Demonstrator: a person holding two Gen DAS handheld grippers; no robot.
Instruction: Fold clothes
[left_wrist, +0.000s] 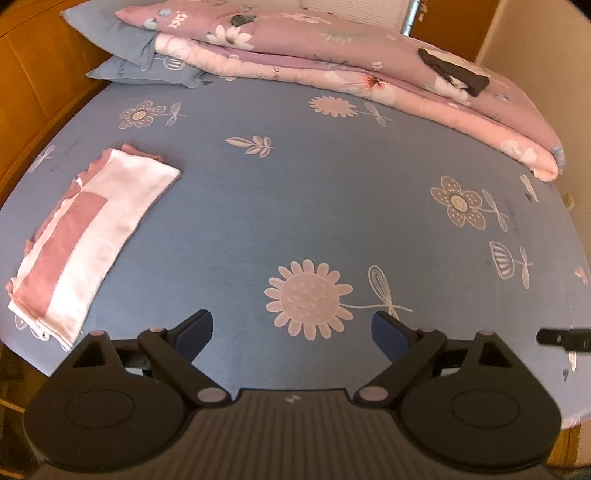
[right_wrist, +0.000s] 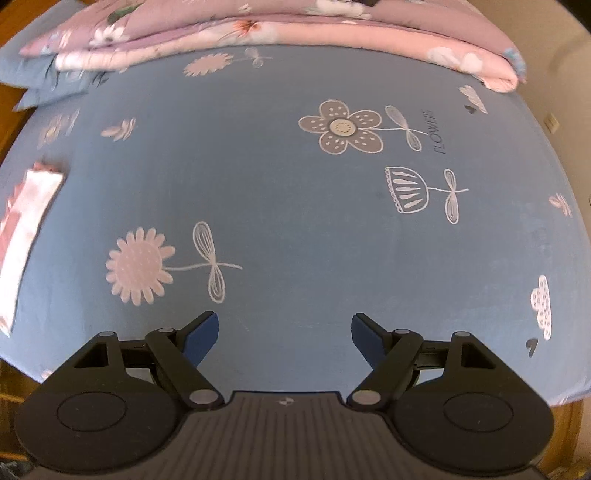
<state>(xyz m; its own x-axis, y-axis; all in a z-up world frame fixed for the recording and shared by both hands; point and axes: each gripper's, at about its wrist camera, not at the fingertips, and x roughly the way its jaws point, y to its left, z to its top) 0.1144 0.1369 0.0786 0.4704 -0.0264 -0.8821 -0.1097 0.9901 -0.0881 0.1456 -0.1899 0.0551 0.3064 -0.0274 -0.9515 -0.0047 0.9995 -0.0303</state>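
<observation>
A folded pink and white garment (left_wrist: 85, 236) lies flat on the left side of the blue flowered bedsheet (left_wrist: 295, 184). The same garment (right_wrist: 26, 229) shows at the left edge of the right wrist view. A dark grey garment (left_wrist: 452, 70) lies crumpled on the pink quilt at the back right. My left gripper (left_wrist: 291, 332) is open above the sheet's near edge, nothing between its fingers, to the right of the folded garment. My right gripper (right_wrist: 284, 334) is open too and holds nothing. Its tip (left_wrist: 563, 338) pokes in at the right edge of the left wrist view.
A folded pink floral quilt (left_wrist: 332, 48) runs along the back of the bed, with blue pillows (left_wrist: 122, 48) at the back left. A wooden bed frame (left_wrist: 40, 85) stands on the left, and a cream wall (left_wrist: 546, 40) on the right.
</observation>
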